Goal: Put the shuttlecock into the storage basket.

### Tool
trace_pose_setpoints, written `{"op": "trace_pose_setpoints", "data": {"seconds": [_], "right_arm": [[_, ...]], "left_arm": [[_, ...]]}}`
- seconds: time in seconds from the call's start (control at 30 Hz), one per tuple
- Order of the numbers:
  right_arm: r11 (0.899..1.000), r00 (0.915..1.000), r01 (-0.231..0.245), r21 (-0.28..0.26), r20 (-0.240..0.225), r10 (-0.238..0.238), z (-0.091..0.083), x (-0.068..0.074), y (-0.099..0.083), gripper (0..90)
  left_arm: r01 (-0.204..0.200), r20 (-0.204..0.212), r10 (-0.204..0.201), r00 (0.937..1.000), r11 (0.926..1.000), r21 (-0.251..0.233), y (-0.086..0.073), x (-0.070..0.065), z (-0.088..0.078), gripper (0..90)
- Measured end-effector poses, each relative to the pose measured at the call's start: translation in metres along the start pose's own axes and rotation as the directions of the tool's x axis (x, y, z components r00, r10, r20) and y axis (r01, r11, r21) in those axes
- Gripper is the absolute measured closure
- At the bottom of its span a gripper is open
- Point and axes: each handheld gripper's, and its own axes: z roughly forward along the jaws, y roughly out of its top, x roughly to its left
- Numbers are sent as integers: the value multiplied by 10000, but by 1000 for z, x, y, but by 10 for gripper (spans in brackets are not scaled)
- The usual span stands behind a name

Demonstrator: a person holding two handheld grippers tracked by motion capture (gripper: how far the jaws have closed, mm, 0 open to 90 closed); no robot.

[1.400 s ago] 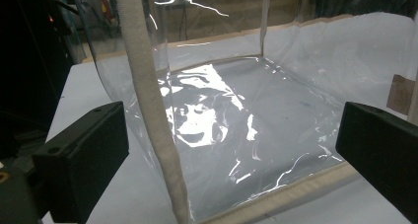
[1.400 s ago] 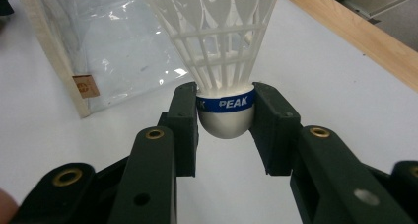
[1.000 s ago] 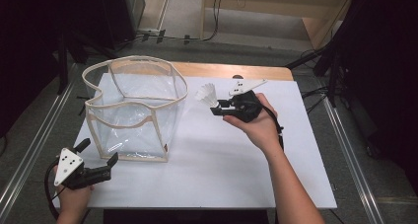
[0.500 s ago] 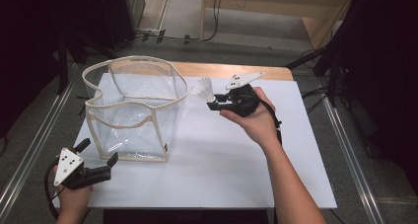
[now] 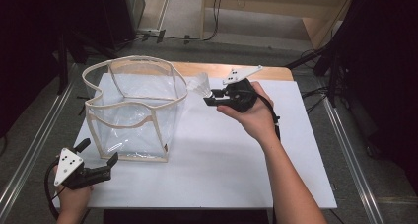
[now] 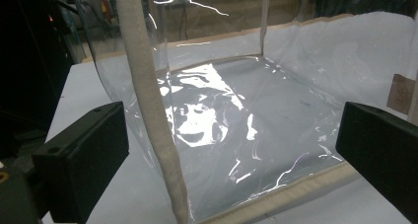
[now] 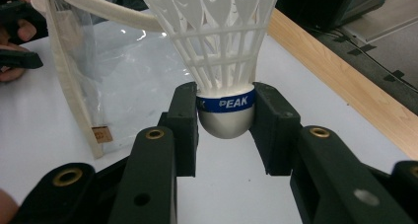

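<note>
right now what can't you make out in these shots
- Shuttlecock: feather tips cut off by the top edge in the right gripper view; small in the high view.
- Band print: only "PEAK" readable; the right tongs cover the rest.
- Clear bag: cut off by frame edges in the left gripper view, past the left tongs.

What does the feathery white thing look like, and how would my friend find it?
Start at the big clear bag with beige trim on the white table. Just past its right rim, the right gripper holds a shuttlecock by its rounded base. It alone has a white lattice skirt and a blue band reading PEAK.
</note>
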Motion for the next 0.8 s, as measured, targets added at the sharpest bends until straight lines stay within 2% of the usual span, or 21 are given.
{"op": "trace_pose_setpoints", "data": {"seconds": [0.8], "right_arm": [[9995,9996,250,-201,-112,-253,3,3,19,626]], "left_arm": [[-5,-11,5,10000,10000,-4,0,0,0,3]]}}
